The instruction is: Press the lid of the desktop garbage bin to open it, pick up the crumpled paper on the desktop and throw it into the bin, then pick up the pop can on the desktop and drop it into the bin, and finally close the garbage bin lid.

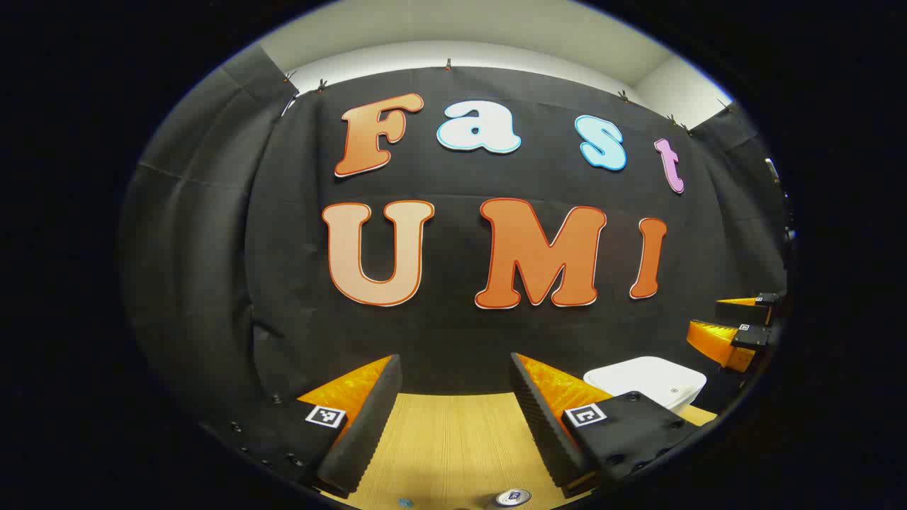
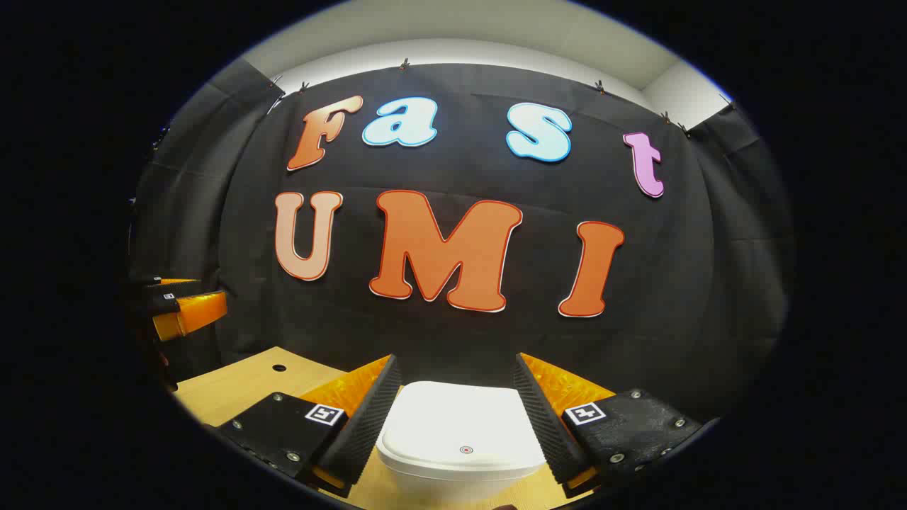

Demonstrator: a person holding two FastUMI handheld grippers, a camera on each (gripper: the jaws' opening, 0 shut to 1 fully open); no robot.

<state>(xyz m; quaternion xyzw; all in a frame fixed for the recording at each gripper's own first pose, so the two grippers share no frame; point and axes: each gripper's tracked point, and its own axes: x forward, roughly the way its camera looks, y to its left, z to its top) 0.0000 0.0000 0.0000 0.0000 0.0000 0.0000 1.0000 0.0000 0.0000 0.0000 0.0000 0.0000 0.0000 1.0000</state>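
Both tools released: right tool (image 2: 453, 418) above closed bin lid (image 2: 460, 425), left tool (image 1: 453, 418) over worktop (image 1: 453, 439). Risk: off-centre press, lid won't pop.

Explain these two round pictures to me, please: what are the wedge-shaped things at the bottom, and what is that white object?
Each picture comes from a fisheye camera mounted on a hand-held two-finger gripper; a person carries one in each hand, and there is no robot arm.

In the left gripper view, the two wedges at the bottom are the left gripper, open with nothing between its fingers. Below it lies a light wooden desktop, with the silver top of a pop can at the lower edge. The right gripper shows at the far right.

In the right gripper view, the right gripper is also open, looking over a white rounded plastic garbage bin that stands on the desktop with its lid closed. The fingers frame the bin in the picture; I cannot tell whether they touch it. Neither gripper holds anything.
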